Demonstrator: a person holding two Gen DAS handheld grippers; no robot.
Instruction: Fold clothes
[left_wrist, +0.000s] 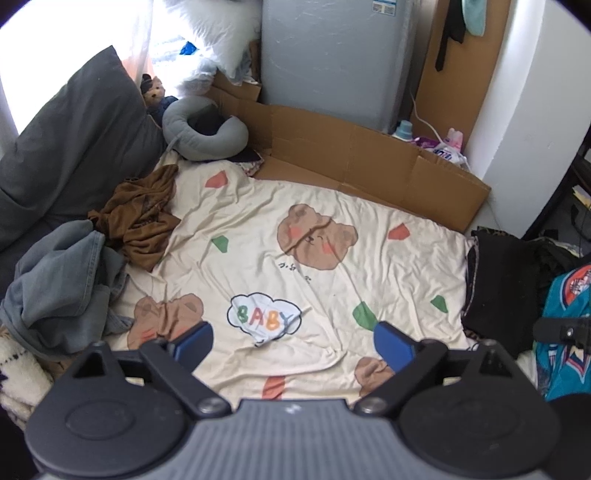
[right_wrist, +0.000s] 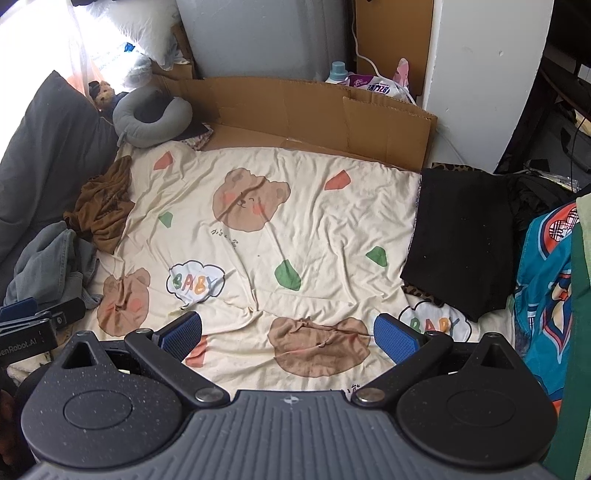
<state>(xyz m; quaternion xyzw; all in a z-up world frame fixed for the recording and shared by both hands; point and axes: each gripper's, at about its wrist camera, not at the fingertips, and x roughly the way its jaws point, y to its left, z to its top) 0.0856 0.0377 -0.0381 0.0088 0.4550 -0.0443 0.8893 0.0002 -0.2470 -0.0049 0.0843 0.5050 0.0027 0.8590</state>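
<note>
A cream bedsheet (left_wrist: 258, 229) (right_wrist: 295, 192) printed with bears covers the bed. At its left edge lie a crumpled brown garment (left_wrist: 140, 218) (right_wrist: 103, 206) and a heap of grey-blue denim (left_wrist: 62, 284) (right_wrist: 48, 258). On the right rests a folded black garment (left_wrist: 498, 280) (right_wrist: 461, 236) on a leopard-print piece. Over the near part of the sheet my left gripper (left_wrist: 293, 345) hangs open with nothing between its blue pads. Beside it my right gripper (right_wrist: 290, 338) also stands open and empty. The left gripper's tip (right_wrist: 40, 321) shows at the left edge of the right wrist view.
A teal patterned jersey (left_wrist: 565, 332) (right_wrist: 543, 280) lies at the far right. Flattened cardboard (left_wrist: 369, 158) (right_wrist: 295, 110) lines the back of the bed before a grey appliance (left_wrist: 332, 55). A dark pillow (left_wrist: 70, 147), a grey neck pillow (left_wrist: 203, 129) (right_wrist: 151, 118) and a teddy bear (left_wrist: 153, 92) sit back left.
</note>
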